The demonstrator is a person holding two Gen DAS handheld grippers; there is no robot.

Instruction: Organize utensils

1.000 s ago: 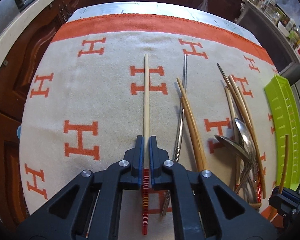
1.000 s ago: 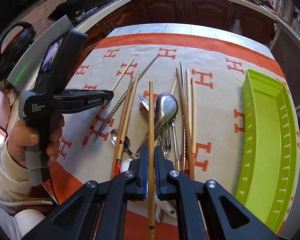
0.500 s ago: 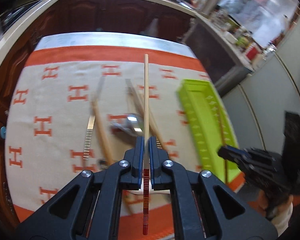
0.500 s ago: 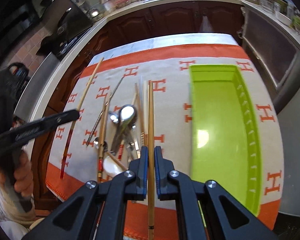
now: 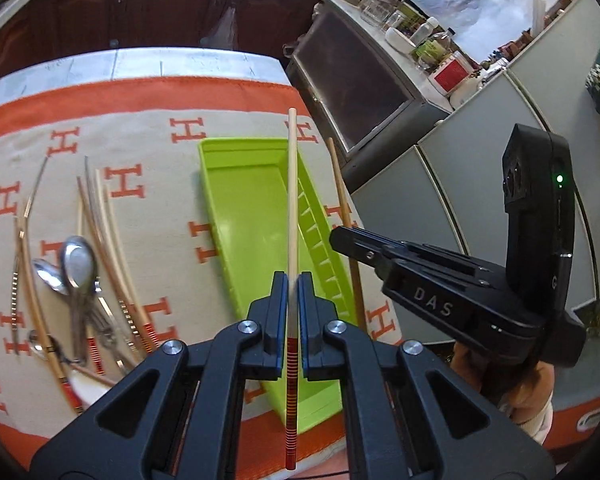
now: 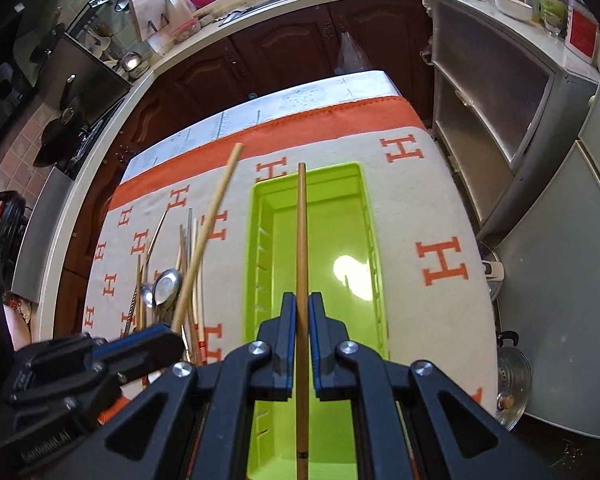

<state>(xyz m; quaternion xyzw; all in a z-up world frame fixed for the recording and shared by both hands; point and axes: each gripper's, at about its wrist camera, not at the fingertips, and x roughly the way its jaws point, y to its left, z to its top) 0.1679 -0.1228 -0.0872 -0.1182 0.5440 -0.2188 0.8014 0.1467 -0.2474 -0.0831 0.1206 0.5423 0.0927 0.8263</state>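
The left gripper [image 5: 293, 280] clamps a pale chopstick [image 5: 292, 200]; the right gripper [image 6: 301, 304] clamps a brown chopstick [image 6: 301, 232]. Both chopsticks hang over the green tray [image 6: 332, 216], seemingly not touching it.

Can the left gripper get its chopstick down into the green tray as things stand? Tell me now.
Probably yes. The left gripper, shut on the pale chopstick, hangs over the green tray, which looks empty. The right gripper with its darker chopstick hovers alongside, so keep them apart.
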